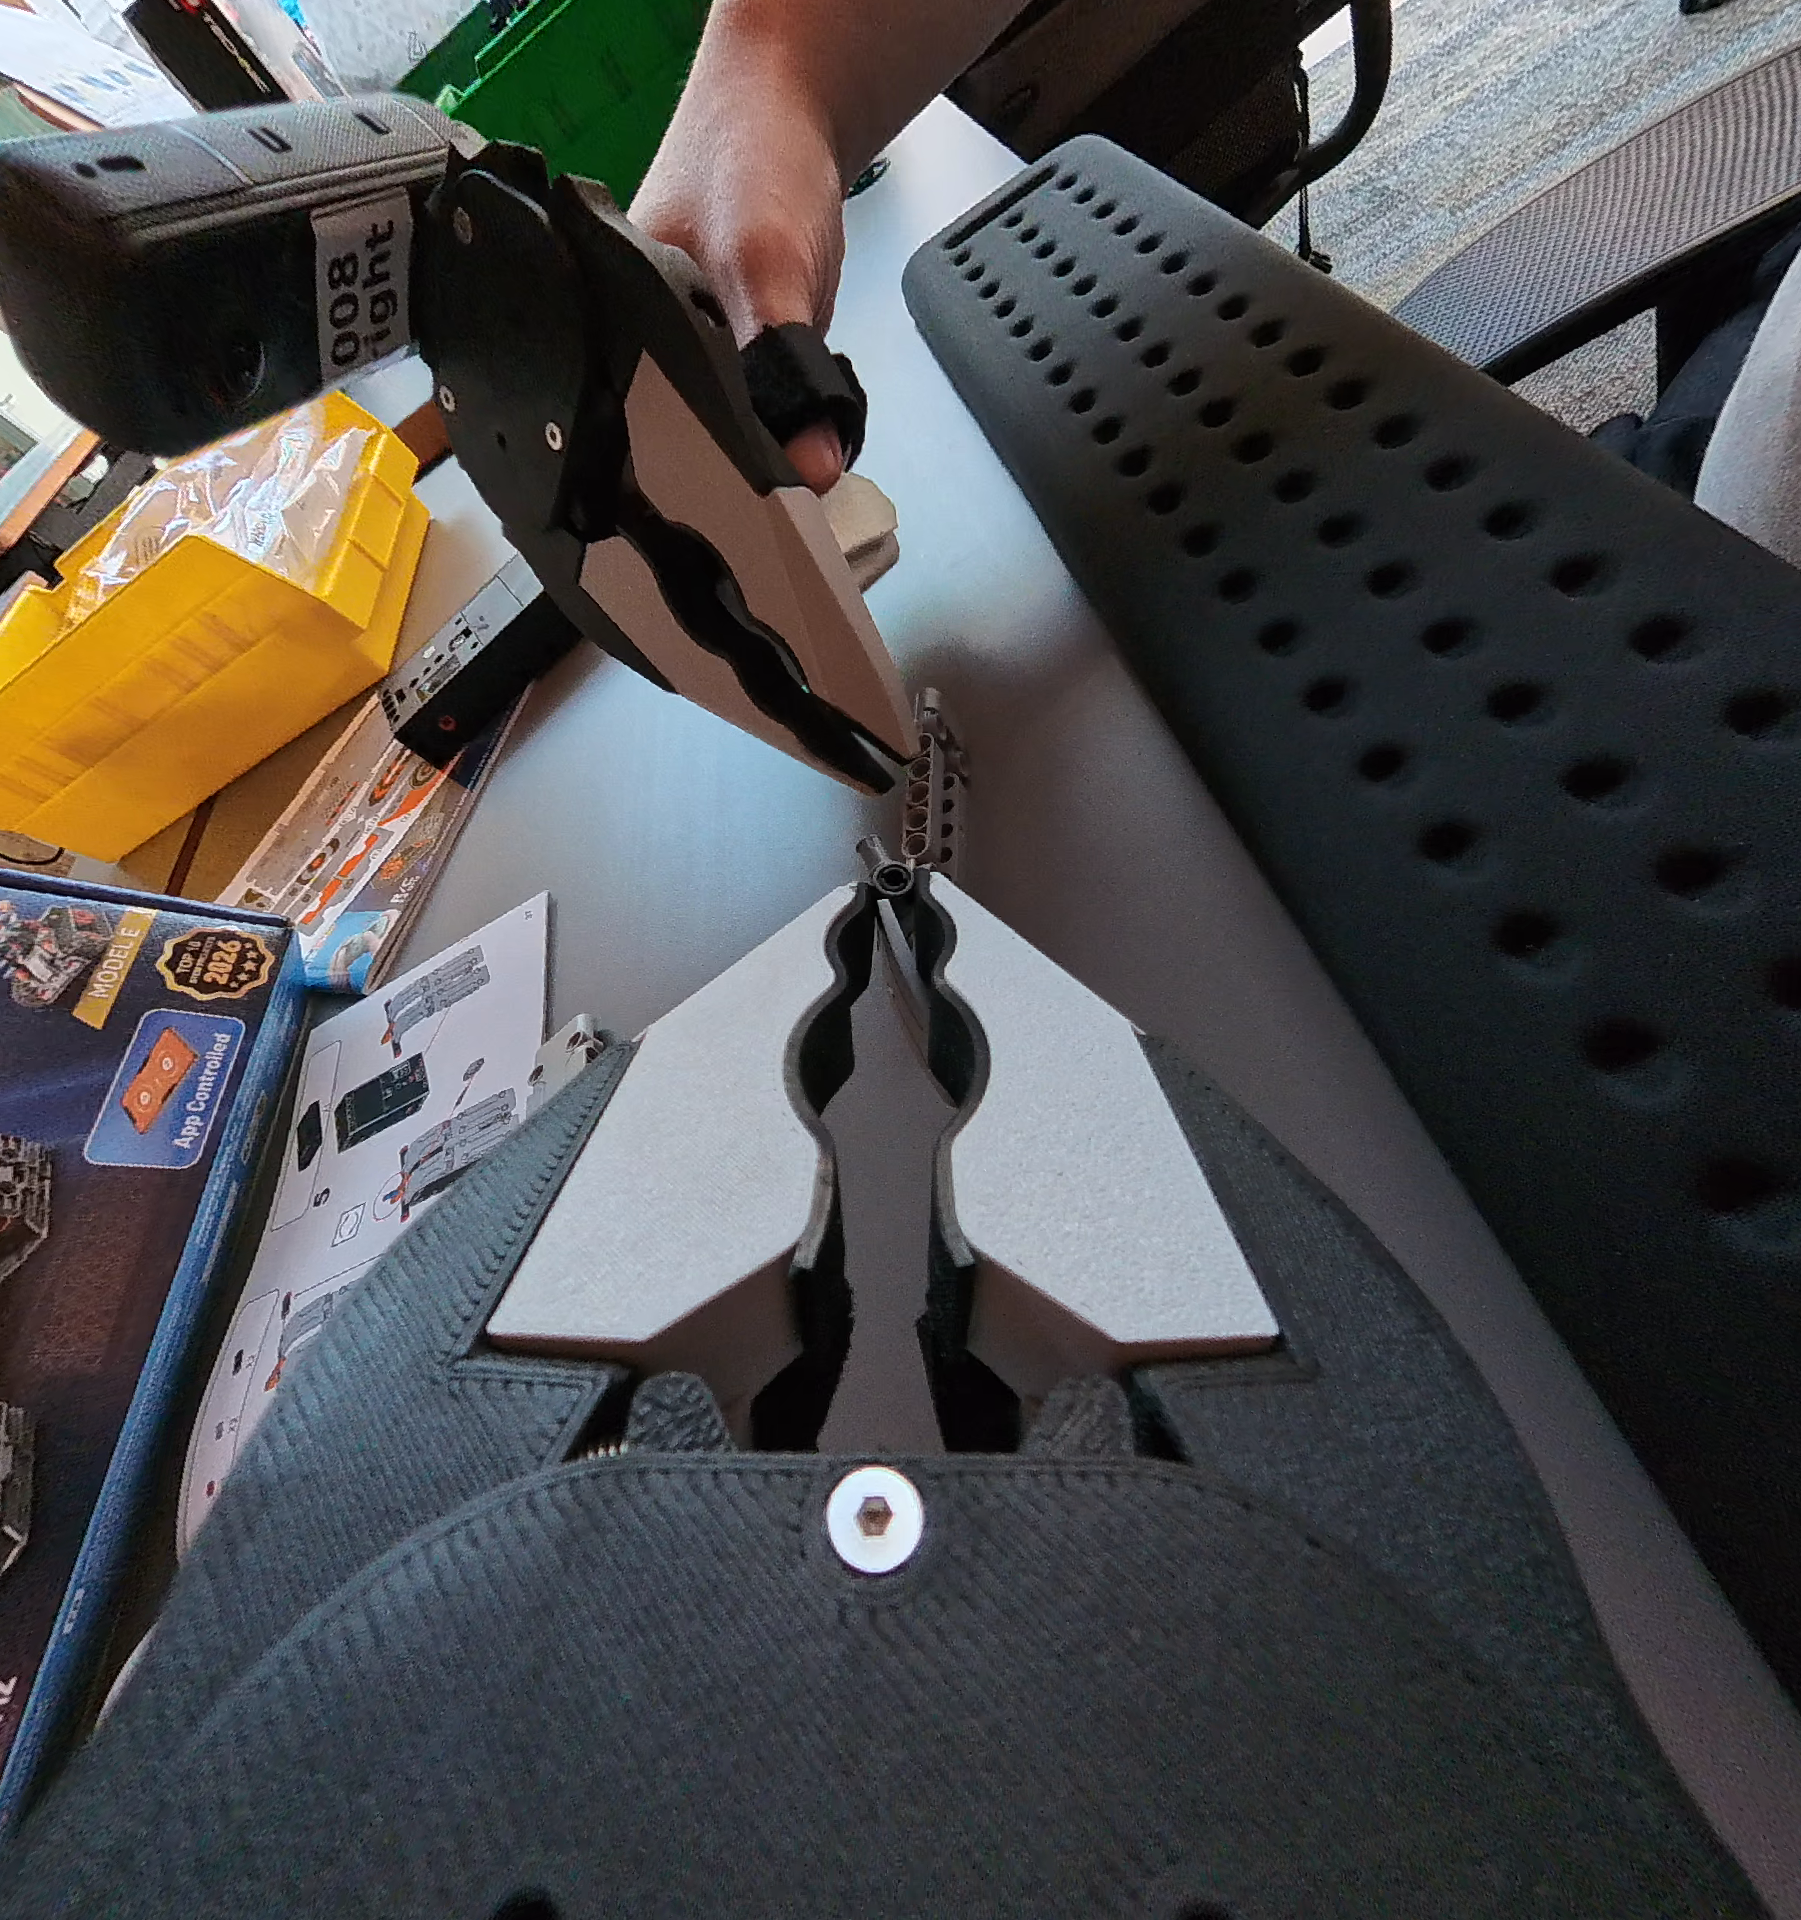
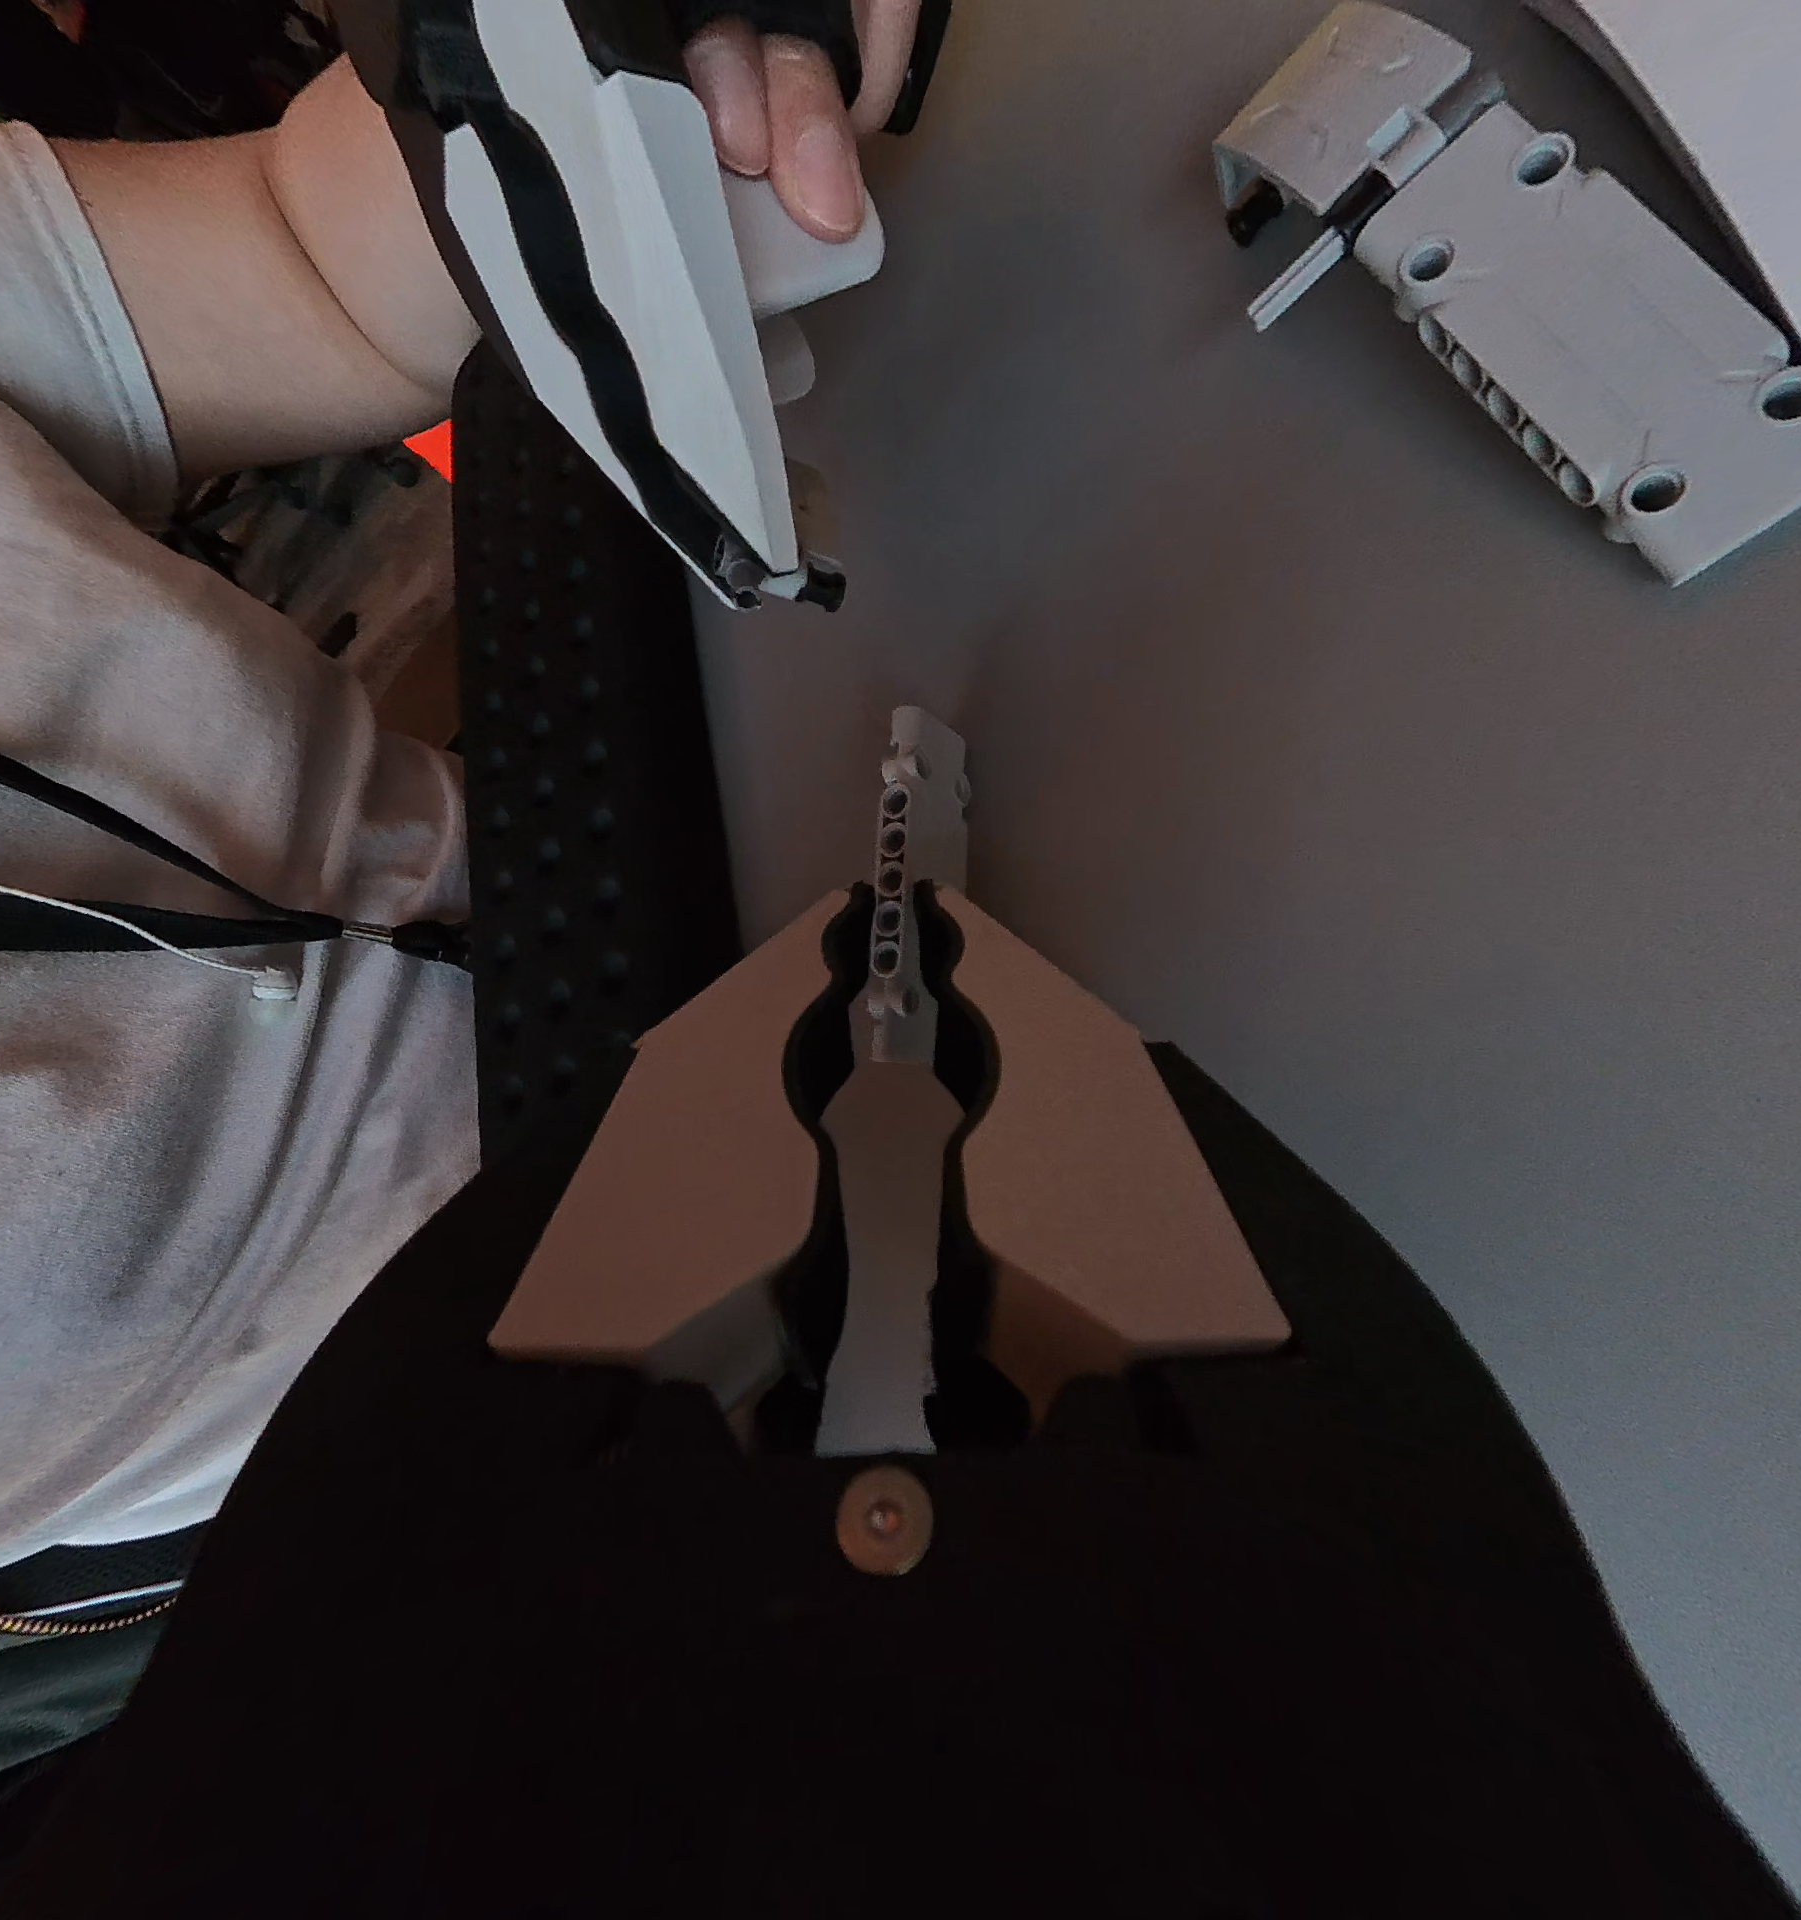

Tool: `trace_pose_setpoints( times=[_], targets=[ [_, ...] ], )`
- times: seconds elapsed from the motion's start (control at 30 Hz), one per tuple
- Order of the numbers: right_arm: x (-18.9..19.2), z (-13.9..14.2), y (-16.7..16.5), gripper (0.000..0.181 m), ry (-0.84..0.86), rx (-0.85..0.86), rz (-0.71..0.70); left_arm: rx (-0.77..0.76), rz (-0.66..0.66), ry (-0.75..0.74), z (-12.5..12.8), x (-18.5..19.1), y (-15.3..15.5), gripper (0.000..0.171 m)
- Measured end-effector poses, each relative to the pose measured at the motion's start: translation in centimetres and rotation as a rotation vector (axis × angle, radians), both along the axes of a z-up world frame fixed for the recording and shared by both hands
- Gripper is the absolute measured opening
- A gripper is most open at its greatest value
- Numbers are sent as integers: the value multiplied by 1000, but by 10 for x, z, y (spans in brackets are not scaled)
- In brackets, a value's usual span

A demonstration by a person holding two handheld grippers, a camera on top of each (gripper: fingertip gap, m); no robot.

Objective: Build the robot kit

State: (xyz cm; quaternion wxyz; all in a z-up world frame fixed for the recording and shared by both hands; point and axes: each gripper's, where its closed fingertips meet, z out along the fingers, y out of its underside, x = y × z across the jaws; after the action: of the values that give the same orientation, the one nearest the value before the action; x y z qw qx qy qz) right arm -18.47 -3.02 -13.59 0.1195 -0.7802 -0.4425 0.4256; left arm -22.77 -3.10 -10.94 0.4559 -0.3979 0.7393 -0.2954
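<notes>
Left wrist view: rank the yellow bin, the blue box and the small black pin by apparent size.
1. Blue box and yellow bin: similar, box nearer the camera, so unranked.
2. Small black pin, in the left gripper.

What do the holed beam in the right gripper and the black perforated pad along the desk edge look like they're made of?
Holed beam: looks like hard moulded plastic, light grey and matte, with crisp round holes and sharp edges. Black perforated pad: probably foam or soft rubber, given its dull surface, rounded edges and dimpled holes, though its softness can't be confirmed.
</notes>
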Motion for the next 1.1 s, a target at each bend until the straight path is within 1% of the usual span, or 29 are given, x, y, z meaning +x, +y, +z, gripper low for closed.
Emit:
trace_pose_setpoints(
  times=[0.07, 0.13, 0.17, 0.23, 0.33, 0.43, 0.5, 0.57, 0.6, 0.73, 0.93, 0.97, 1.0, 1.03, 1.1],
  targets=[
    [0, 2, 1, 14, 0, 18, -1, 1, 1, 1, 0, 0, 0, 6],
    [-1, 5, 2, 25, 0, 62, 6, 4, 3, 1, 0, 0, 1, 5],
    [-3, 8, 3, 27, -18, 119, 14, 2, 4, 2, 0, -1, 1, 6],
    [-6, 8, 3, 39, -112, 310, 39, 0, 8, 3, 0, -1, 3, 6],
    [-9, 0, -2, 41, -279, 540, 105, -3, 14, 7, 0, -2, 5, 6],
    [-11, -9, -1, 39, -368, 626, 102, -2, 16, 14, -1, -2, 5, 5],
    [-8, -11, 3, 27, -408, 648, 88, 3, 18, 19, -2, -2, 5, 6],
    [-6, -11, 5, 22, -423, 641, 83, 6, 20, 21, -2, -3, 6, 6],
    [-5, -12, 4, 16, -434, 637, 90, 7, 20, 22, -2, -3, 6, 6],
    [-6, -14, 3, 16, -472, 600, 101, 8, 23, 26, -3, -3, 7, 6],
    [-9, -21, 2, 16, -484, 528, 116, 12, 32, 60, -9, -4, 9, 6],
    [-10, -22, 1, 15, -482, 518, 122, 8, 37, 66, -10, -4, 11, 6],
    [-11, -23, -2, 8, -472, 505, 138, 1, 45, 75, -10, -5, 12, 6],
    [-11, -22, 0, 7, -461, 511, 138, -14, 62, 89, -11, -5, 15, 5],
    [-13, -10, 10, 7, -405, 612, 114, -84, 98, 139, -14, -8, 19, 6]
  ],
)
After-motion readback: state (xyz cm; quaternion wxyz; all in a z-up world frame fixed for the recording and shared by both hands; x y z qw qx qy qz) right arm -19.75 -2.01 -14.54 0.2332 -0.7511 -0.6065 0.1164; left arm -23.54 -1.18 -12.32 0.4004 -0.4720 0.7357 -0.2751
